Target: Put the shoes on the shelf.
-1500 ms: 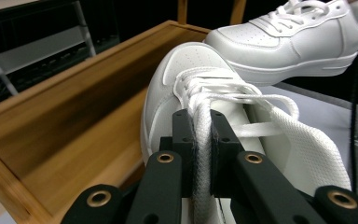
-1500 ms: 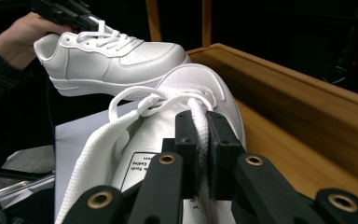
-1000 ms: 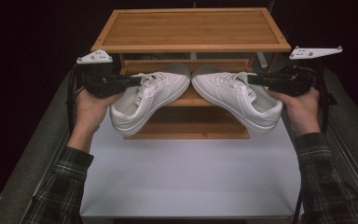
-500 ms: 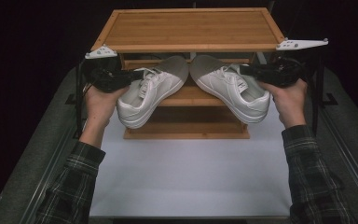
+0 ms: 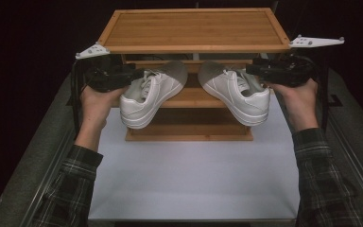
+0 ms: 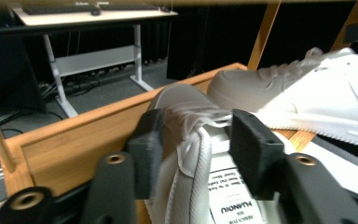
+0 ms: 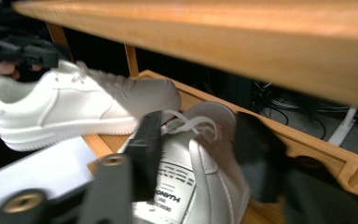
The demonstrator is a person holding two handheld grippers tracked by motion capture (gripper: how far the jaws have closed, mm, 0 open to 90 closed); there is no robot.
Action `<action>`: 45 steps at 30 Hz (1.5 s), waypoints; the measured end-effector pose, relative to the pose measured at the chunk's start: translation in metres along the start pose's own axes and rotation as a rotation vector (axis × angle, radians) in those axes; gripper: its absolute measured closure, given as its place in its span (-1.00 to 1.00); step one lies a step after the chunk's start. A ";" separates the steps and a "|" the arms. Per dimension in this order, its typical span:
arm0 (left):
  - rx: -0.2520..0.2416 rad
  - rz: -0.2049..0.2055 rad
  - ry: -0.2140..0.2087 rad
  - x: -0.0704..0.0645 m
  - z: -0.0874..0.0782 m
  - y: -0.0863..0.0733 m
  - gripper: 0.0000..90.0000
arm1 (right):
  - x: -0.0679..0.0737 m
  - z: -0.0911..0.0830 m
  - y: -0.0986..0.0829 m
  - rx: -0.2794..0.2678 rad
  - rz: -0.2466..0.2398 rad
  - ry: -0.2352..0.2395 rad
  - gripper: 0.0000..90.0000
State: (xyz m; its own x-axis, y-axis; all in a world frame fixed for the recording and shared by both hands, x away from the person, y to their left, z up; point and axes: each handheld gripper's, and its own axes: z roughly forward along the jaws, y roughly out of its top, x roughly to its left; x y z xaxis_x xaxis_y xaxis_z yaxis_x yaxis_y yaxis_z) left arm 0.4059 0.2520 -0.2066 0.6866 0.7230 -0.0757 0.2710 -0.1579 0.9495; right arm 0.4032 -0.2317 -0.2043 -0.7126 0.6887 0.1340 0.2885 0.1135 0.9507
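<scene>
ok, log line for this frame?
left hand-held gripper: shut on left shoe | right hand-held gripper: shut on right shoe | toes on middle shelf | heels off shelf

Dark room all round, black beyond the table (image 5: 189, 189), whose white top catches the light. Grey floor (image 5: 33, 156) runs along both sides. Off in the gloom stands a desk (image 6: 88, 16) on white legs (image 6: 56, 81), a keyboard (image 6: 51, 9) on top, cables (image 6: 81, 84) tangled on the grey floor beneath. More cables (image 7: 284, 100) lie by another white leg (image 7: 342, 128).
</scene>
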 end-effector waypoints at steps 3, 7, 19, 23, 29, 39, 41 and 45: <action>-0.006 0.008 -0.013 -0.002 -0.012 0.003 -0.13 | 0.002 -0.007 0.001 0.001 0.007 0.005 -0.07; 0.006 0.032 -0.017 -0.004 -0.022 0.004 -0.36 | 0.005 -0.016 0.002 0.007 0.008 0.008 -0.22; 0.005 0.088 -0.077 -0.016 -0.058 -0.015 -0.73 | 0.018 -0.045 -0.013 0.036 0.002 0.006 -0.62; 0.030 0.101 -0.093 -0.018 -0.060 -0.032 -0.83 | 0.018 -0.052 -0.032 0.032 0.018 0.019 -0.68; 0.058 0.100 -0.123 -0.016 -0.058 -0.069 -0.92 | 0.015 -0.060 -0.064 0.025 0.021 0.055 -0.70; 0.078 0.110 -0.139 -0.015 -0.043 -0.096 -0.86 | 0.019 -0.044 -0.095 0.082 0.014 0.096 -0.70; 0.082 0.116 -0.139 -0.016 -0.042 -0.096 -0.76 | 0.020 -0.039 -0.096 0.099 0.000 0.098 -0.70; 0.083 0.139 -0.122 -0.017 -0.040 -0.097 -0.69 | 0.022 -0.033 -0.095 0.108 -0.023 0.071 -0.69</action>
State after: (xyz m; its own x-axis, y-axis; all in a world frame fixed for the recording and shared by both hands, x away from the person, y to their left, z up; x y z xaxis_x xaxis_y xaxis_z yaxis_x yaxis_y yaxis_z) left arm 0.3405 0.2821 -0.2850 0.7964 0.6047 0.0136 0.2189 -0.3091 0.9255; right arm 0.3388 -0.2512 -0.2825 -0.7622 0.6329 0.1357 0.3359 0.2075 0.9187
